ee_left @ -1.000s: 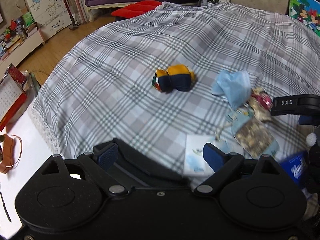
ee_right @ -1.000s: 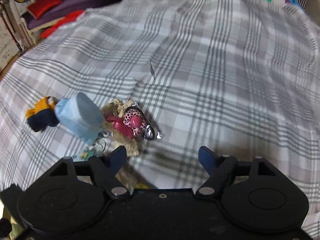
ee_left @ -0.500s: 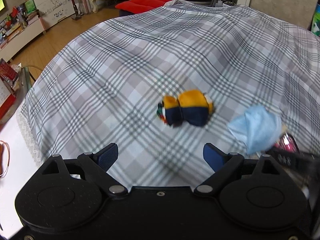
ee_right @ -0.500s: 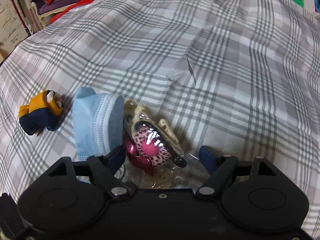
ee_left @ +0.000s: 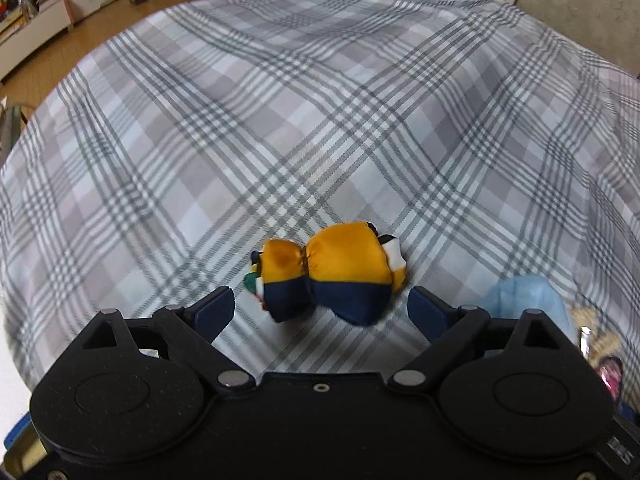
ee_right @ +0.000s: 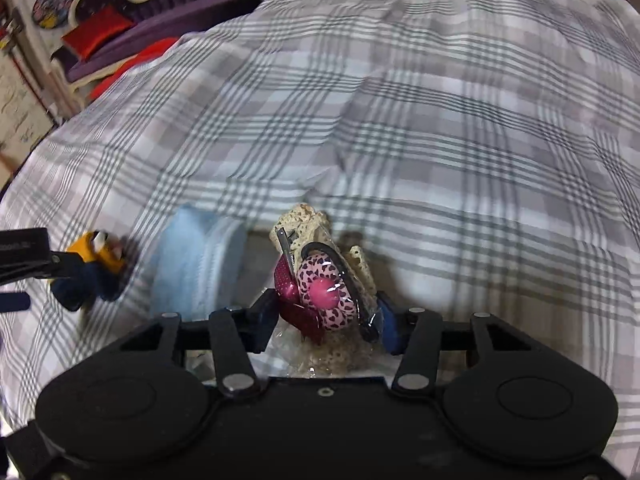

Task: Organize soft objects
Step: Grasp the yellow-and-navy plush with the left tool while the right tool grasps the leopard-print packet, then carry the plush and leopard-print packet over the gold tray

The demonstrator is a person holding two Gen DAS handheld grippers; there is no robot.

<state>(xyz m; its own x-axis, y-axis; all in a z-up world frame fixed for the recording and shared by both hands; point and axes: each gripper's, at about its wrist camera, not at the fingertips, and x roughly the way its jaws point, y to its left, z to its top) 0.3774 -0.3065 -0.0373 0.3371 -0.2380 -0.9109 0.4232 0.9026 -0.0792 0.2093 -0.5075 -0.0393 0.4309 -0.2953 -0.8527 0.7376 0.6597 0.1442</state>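
Left gripper (ee_left: 322, 312) hangs over a bed covered by a grey plaid sheet (ee_left: 280, 140), pointing steeply downward, its jaws spread wide with nothing pressed between them. Straight ahead of it, just beyond the fingertips and centred in the gap, lies a small stuffed toy (ee_left: 328, 272), orange on top and navy below, pinched at the middle like a bow. The toy's long axis runs side to side, across the gap from one finger to the other, so the jaws as they stand would meet its two ends rather than its narrow waist. The spread looks just wider than the toy. A pale blue face mask (ee_left: 528, 300) lies off to that gripper's right.

Right gripper (ee_right: 326, 320) works beside the mask (ee_right: 196, 264). Its jaws are closing, with a clear-wrapped packet of pink leopard-print hair accessories (ee_right: 324, 292) between them; the pads appear to touch the wrapping on both sides, though how firmly cannot be told. The packet stands up out of the jaws, away from the camera. From this gripper the toy (ee_right: 92, 272) lies well to the left, past the mask, so the left gripper is clearly the nearer one for it.
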